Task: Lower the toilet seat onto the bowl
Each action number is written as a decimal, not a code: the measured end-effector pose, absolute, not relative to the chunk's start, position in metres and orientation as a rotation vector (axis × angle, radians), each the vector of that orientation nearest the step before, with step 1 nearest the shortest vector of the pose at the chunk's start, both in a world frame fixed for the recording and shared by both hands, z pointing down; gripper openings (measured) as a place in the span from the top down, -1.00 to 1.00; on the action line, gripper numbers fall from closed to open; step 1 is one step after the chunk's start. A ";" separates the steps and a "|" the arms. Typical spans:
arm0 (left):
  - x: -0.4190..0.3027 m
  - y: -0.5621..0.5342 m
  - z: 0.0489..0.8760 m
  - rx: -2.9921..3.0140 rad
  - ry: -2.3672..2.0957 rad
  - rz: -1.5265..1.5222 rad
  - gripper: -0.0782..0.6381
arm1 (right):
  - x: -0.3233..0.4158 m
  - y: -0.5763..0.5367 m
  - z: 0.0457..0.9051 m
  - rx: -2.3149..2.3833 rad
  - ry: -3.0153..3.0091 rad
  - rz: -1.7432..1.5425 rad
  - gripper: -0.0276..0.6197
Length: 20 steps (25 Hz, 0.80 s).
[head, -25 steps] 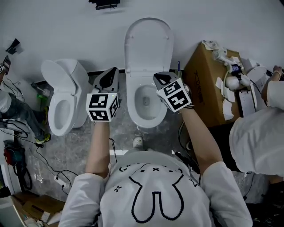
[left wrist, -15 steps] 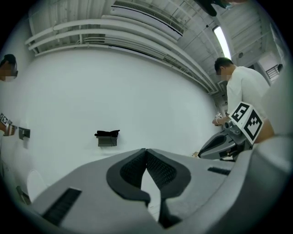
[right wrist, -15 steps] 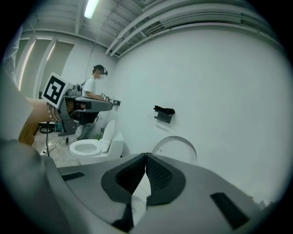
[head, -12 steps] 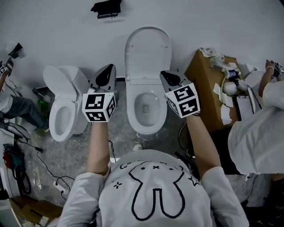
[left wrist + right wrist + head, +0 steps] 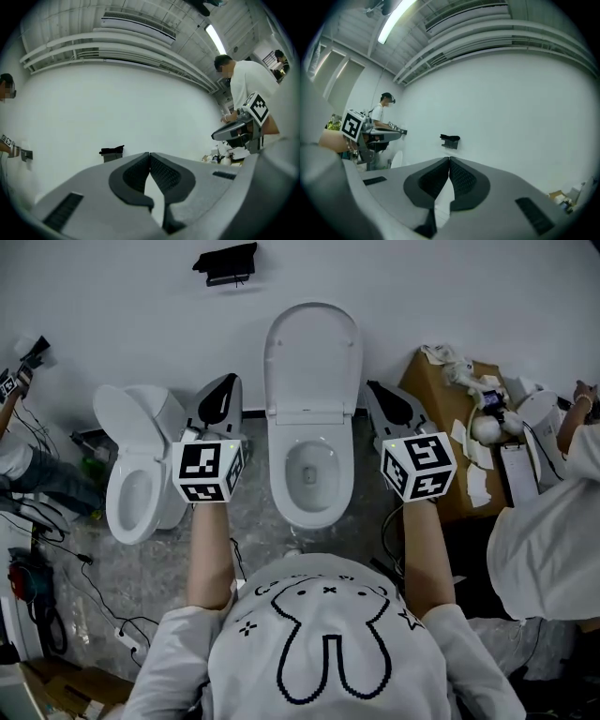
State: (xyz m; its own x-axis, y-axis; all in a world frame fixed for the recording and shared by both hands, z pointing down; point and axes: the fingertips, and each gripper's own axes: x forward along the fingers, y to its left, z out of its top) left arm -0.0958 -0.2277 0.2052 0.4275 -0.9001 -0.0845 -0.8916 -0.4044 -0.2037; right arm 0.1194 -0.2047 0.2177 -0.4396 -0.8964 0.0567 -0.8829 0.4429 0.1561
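White wall meets a grey mottled stone floor, and the right gripper view shows a ribbed ceiling with a lit tube lamp. The only print that can be made out is the black-and-white square code on each marker cube and a pixelled rabbit drawing on the person's white shirt; any lettering on the cardboard box, just right of the right gripper, is too faint to read. The left gripper and the right one each have their jaws pressed together with nothing between them. The toilet seat stands upright against the wall, between the two grippers and ahead of them, above the open bowl. A second toilet sits left of the left gripper, with a black wall bracket above.
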 end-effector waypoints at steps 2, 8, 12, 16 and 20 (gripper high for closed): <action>-0.099 -0.228 0.203 -2.455 1.586 -0.046 0.76 | 0.126 -0.202 0.209 1.643 -2.578 -0.163 0.83; -0.106 -0.220 0.189 -2.429 1.561 0.040 0.76 | 0.138 -0.192 0.194 1.791 -2.533 -0.318 0.83; -0.108 -0.213 0.180 -2.396 1.537 0.068 0.76 | 0.140 -0.185 0.182 1.849 -2.523 -0.435 0.83; -0.115 -0.209 0.175 -2.373 1.545 0.080 0.75 | 0.139 -0.178 0.176 1.868 -2.528 -0.478 0.83; -0.121 -0.206 0.173 -2.355 1.564 0.083 0.76 | 0.135 -0.171 0.176 1.857 -2.526 -0.510 0.83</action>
